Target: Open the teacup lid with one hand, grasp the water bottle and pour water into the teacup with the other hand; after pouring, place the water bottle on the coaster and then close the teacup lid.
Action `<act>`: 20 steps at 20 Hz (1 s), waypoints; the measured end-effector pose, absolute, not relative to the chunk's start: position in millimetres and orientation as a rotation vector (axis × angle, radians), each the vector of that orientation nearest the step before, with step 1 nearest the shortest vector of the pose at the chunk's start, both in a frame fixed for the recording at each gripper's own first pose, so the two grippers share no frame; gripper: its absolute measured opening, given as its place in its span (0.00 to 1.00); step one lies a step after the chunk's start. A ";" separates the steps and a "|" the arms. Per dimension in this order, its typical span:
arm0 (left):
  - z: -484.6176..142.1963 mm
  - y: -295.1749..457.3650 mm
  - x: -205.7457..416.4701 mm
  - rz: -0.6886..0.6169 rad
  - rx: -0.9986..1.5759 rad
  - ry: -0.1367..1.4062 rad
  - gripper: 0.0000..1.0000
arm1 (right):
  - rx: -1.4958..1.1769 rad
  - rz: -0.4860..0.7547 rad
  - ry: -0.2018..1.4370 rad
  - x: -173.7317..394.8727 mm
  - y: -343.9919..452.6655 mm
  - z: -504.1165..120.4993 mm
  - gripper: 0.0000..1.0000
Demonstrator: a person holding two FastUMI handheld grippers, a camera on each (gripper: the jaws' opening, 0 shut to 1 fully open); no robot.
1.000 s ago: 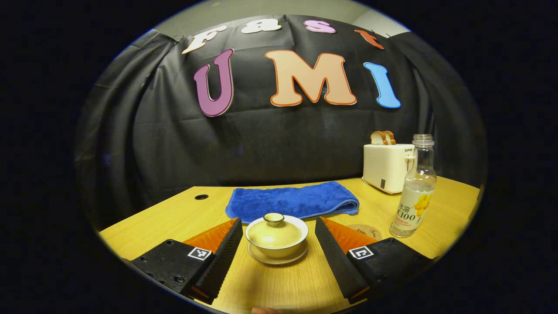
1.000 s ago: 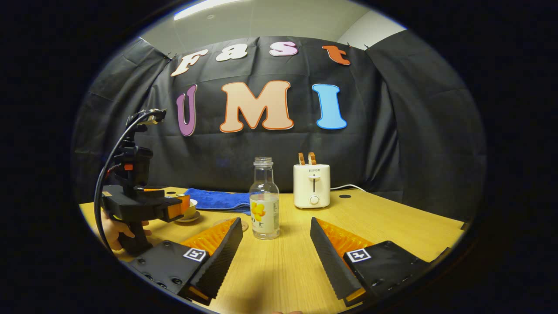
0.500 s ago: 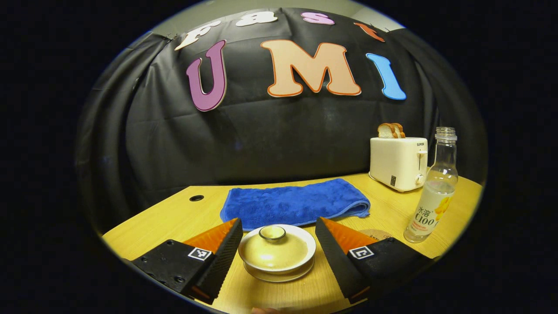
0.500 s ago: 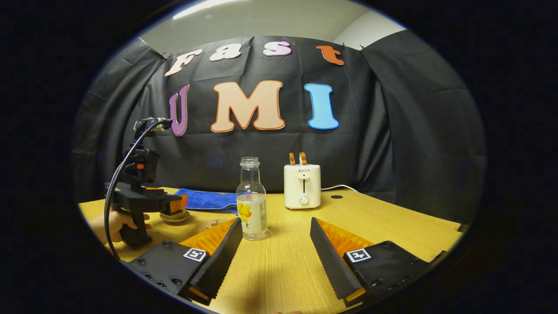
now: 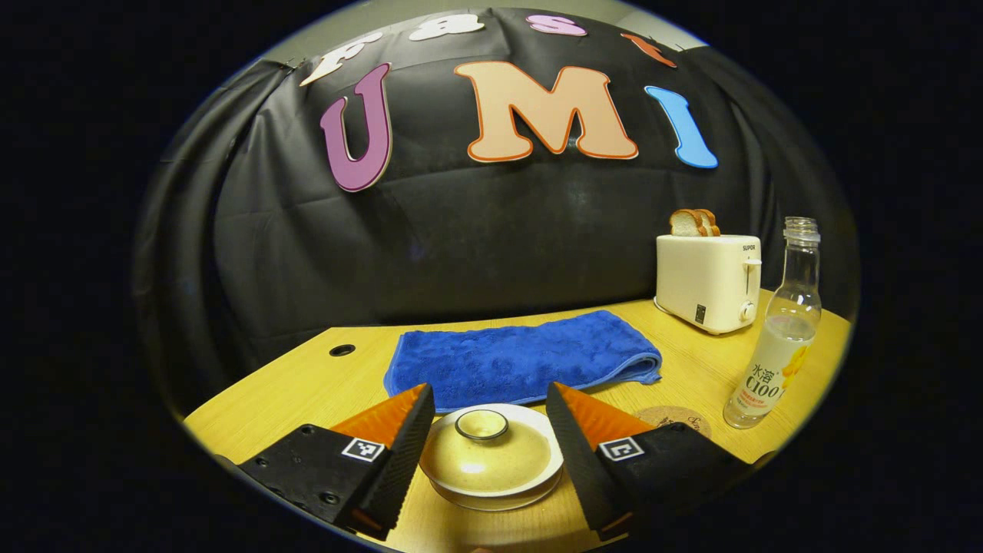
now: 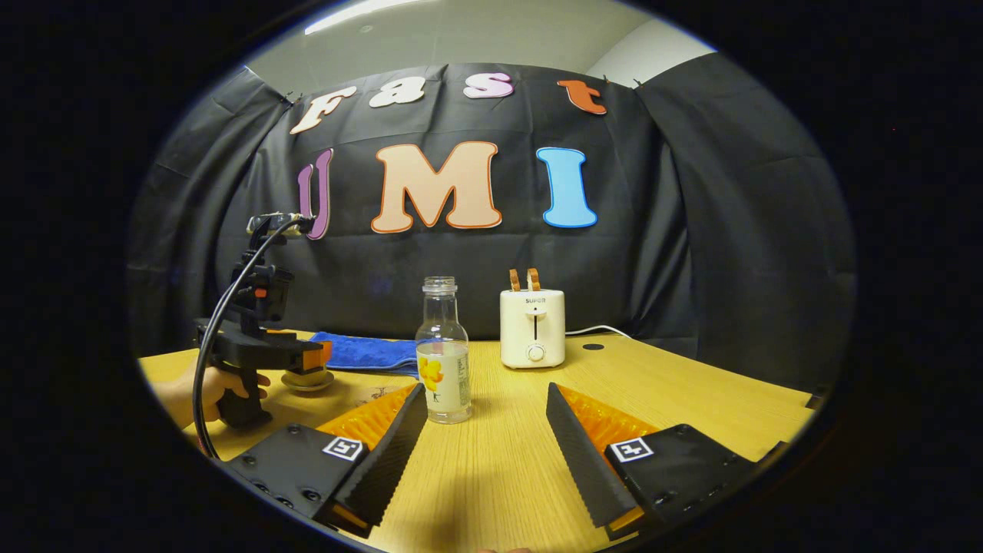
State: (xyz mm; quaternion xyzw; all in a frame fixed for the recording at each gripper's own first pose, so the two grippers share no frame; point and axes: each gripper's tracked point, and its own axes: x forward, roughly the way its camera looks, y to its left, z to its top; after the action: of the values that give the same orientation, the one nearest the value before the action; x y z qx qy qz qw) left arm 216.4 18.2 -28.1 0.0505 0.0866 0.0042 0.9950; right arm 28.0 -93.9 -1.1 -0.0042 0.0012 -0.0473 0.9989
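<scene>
The teacup (image 5: 491, 480) sits on its saucer near the front edge of the table (image 5: 307, 384), with its lid (image 5: 488, 458) on top, and the step in hand looks like taking that lid off. The left gripper (image 5: 486, 439) hangs just over the cup with its two fingers wide apart, one on each side of the lid, and they do not seem to touch it. The little round knob (image 5: 481, 424) on the lid sits right between the fingertips. To do this well, the person should likely come down a bit, line the fingers up with the knob, and squeeze slowly so the lid does not slip or tip the cup. Then the lid should go straight up. The blue towel (image 5: 522, 359) lies just behind the cup. The water bottle (image 6: 443, 353) stands upright with no cap, nearer the right side of the table, with the coaster (image 5: 674, 419) just beside it. The right gripper (image 6: 487, 434) waits low over the table with its fingers apart, holding nothing, and the bottle stands just past its left fingertip. The toaster (image 6: 532, 327) is near the back edge.
</scene>
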 end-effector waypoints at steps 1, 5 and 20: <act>-28.7 18.3 216.7 0.009 0.107 0.176 0.83 | -0.009 -0.094 0.003 27.7 -93.6 -0.9 0.96; -30.4 16.4 217.6 0.003 0.125 0.189 0.64 | -0.008 -0.092 0.003 28.9 -93.2 0.4 0.96; -25.1 29.0 214.6 0.028 0.119 0.156 0.25 | -0.009 -0.097 0.001 28.4 -95.6 -1.5 0.96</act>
State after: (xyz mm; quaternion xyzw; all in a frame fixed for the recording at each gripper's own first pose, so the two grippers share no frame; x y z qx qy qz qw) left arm 214.6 29.0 -25.1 0.0595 0.0778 0.0141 0.9951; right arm 28.4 -95.6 -1.5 -0.0047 0.0006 -0.0486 0.9988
